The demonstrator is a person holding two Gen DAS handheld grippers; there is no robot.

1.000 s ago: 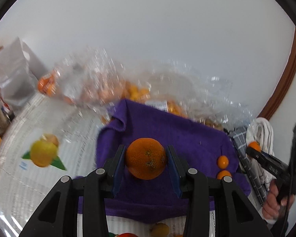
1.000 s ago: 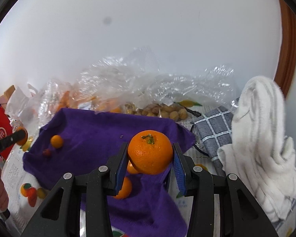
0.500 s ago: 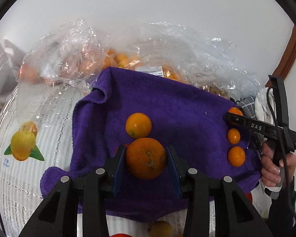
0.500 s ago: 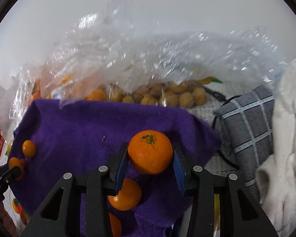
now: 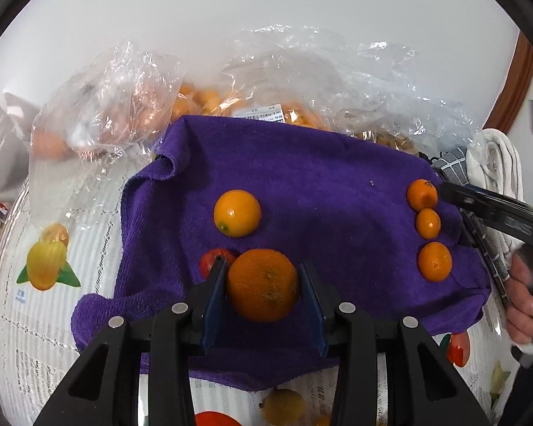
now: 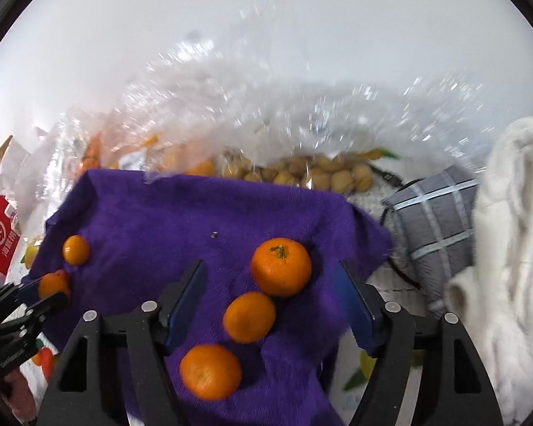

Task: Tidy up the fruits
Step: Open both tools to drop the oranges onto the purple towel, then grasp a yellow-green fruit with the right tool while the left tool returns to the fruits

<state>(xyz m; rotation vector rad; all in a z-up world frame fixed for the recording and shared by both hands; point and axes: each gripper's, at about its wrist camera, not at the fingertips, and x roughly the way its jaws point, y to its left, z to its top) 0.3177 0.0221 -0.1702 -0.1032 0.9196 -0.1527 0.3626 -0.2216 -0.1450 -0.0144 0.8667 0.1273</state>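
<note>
A purple towel point(image 5: 319, 177) is lying spread over a white tablecloth point(image 5: 53, 319) printed with fruit pictures, and it is taking up most of both views. Behind it, clear plastic bags point(image 5: 131, 81) are sitting crumpled against the wall, with orange fruit and pale brown round things showing through them. To the right of the towel a white cloth point(image 6: 508, 248) is lying bunched up beside a grey checked cloth point(image 6: 440, 213).

The left gripper point(image 5: 263, 294) is clamping a large orange point(image 5: 263, 285) between its blue pads, just above the near part of the towel. Beyond it a smaller orange point(image 5: 237, 213) is resting on the towel, and a small red fruit point(image 5: 215, 261) is peeking out beside the left pad.

The right gripper point(image 6: 272, 298) is opening its jaws, with nothing pressed between the pads. An orange with a green stem point(image 6: 280, 266) is lying on the towel between them, free of both. Two more oranges point(image 6: 248, 316) are lying in a row just nearer the camera. A person's hand point(image 5: 522, 301) is holding the right gripper at the towel's right edge.
</note>
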